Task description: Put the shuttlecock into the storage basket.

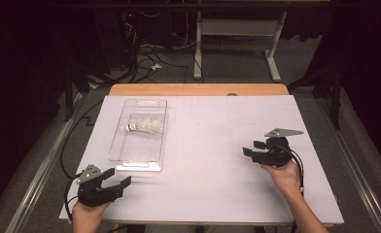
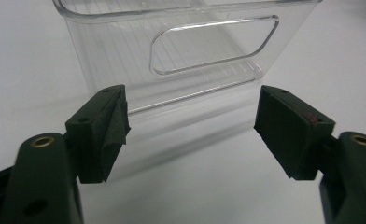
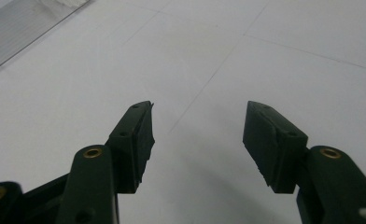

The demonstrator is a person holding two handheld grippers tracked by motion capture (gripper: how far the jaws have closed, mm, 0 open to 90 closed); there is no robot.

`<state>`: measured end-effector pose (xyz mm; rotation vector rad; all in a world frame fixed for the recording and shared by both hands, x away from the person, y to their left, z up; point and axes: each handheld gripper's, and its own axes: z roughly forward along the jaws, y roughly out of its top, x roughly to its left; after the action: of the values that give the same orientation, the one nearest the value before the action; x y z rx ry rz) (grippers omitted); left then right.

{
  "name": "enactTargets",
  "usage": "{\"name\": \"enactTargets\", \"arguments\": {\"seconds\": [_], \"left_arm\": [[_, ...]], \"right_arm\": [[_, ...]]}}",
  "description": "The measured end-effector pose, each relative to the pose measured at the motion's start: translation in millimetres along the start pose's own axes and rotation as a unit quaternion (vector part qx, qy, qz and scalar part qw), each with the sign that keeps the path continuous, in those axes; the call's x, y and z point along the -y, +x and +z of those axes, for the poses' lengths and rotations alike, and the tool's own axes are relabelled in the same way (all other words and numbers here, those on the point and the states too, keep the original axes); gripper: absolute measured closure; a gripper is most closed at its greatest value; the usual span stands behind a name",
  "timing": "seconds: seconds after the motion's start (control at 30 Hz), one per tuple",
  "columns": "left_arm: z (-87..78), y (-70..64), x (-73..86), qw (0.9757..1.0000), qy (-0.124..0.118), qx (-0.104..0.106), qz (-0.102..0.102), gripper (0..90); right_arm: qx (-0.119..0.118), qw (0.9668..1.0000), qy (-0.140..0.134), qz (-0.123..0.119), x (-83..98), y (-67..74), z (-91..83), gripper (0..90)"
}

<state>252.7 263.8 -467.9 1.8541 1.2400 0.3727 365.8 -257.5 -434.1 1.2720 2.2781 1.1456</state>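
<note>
Nearest the person, at about seven o'clock on the table, the left gripper (image 1: 116, 181) stands with its jaws wide apart and nothing between them, aimed at the near end wall of the clear plastic bin (image 2: 172, 51) just beyond. The likely slip here is the smooth wall itself: if the pads close on it off-centre, or miss the handle cutout (image 2: 214, 44), the light bin could skid on the sheet or tip. At about four o'clock the right gripper (image 1: 251, 148) is also empty, jaws partly spread, pointing across bare sheet and well apart from the bin; it is too far off to steady anything.

Farther in, at about ten o'clock, a shuttlecock (image 1: 142, 127) lies on its side in the bin's far half; a jolt would roll it, though its exact rest is hard to read through the plastic.

The white sheet (image 1: 217, 145) covers a wooden table (image 1: 198, 89). Beyond lie dark floor, loose cables (image 1: 147, 60) and a desk frame (image 1: 237, 43).
</note>
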Motion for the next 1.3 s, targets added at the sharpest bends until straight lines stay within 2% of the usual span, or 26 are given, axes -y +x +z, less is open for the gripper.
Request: {"name": "enactTargets", "arguments": {"seconds": [0.43,0.73,0.83,1.3], "left_arm": [[0.1,-0.4,0.1,1.0,0.0,0.0,-0.001,27.1],[0.1,-0.8,0.1,1.0,0.0,0.0,0.0,27.1],[0.2,-1.1,0.2,1.0,0.0,0.0,0.0,27.1],[0.1,-1.2,0.2,1.0,-0.001,0.0,-0.001,27.1]], "right_arm": [[0.009,1.0,-0.003,-0.002,11.2,-1.8,-7.1,42.5],[0.006,0.9999,-0.013,0.005,19.0,-4.3,-13.1,40.7],[0.008,0.9999,-0.012,-0.002,21.4,-3.5,-14.9,40.2],[0.011,0.9996,-0.027,0.006,32.0,-4.8,-21.8,37.1]]}}
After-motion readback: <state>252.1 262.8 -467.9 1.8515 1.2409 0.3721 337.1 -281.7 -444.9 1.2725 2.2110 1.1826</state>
